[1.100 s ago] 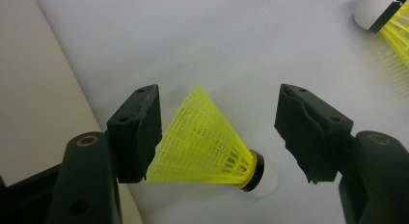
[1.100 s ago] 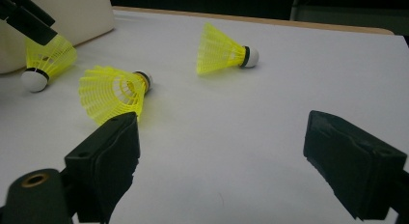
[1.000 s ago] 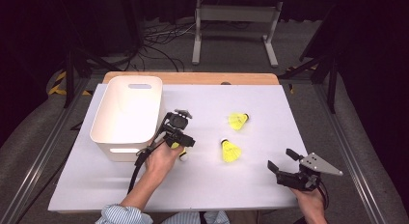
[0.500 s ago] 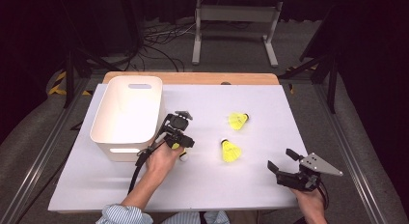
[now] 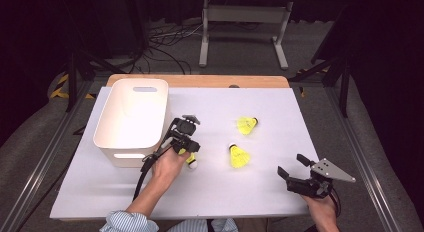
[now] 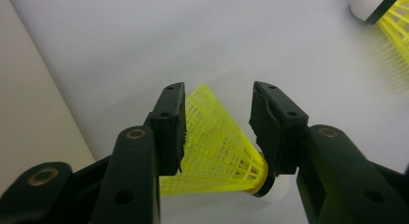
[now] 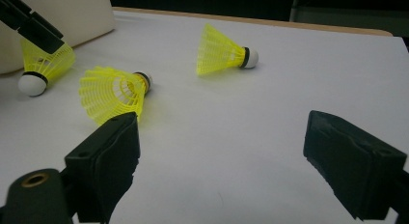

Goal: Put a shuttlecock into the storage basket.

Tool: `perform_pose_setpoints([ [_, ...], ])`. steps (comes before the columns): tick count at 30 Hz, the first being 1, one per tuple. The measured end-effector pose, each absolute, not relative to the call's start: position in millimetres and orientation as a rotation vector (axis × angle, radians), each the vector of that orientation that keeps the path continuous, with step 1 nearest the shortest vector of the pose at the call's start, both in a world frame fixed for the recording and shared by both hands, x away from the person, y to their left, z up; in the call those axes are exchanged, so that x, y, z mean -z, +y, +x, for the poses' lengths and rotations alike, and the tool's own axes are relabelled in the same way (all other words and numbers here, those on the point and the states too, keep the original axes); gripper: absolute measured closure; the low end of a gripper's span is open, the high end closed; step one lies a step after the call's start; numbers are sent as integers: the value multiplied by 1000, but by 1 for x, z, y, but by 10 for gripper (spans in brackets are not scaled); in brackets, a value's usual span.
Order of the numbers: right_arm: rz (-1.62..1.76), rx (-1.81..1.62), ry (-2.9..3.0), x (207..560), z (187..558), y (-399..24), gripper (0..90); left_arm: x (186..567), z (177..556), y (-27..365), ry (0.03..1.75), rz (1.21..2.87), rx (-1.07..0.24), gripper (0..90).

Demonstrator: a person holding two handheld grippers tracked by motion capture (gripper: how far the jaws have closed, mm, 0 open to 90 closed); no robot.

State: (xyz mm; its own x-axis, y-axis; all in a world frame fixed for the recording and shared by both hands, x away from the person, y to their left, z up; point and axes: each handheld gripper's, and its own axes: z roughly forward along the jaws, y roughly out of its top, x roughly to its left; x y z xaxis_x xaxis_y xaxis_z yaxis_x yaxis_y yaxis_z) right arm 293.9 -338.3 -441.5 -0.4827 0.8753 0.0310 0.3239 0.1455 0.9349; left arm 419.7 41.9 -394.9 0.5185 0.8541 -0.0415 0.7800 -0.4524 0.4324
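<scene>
Beside the white bin (image 5: pixel 131 119), left tool (image 6: pixel 219 125) closing around yellow shuttlecock (image 6: pixel 217 147), right tool (image 7: pixel 222 156) released.

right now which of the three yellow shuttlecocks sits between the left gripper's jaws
The shuttlecock nearest the white bin, lying under the left gripper. Its jaws have just been closing around its skirt. The other two shuttlecocks lie free, farther right.
</scene>
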Motion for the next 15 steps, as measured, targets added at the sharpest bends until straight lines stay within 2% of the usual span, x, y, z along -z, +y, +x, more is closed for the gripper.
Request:
perform_pose_setpoints([
  [9,1146,-1329,1888,442,294,-338,133,396,419,40,1317,2363,-207,686],
  [15,1142,-1327,1890,442,294,-338,134,397,420,40,1296,2357,-171,798],
])
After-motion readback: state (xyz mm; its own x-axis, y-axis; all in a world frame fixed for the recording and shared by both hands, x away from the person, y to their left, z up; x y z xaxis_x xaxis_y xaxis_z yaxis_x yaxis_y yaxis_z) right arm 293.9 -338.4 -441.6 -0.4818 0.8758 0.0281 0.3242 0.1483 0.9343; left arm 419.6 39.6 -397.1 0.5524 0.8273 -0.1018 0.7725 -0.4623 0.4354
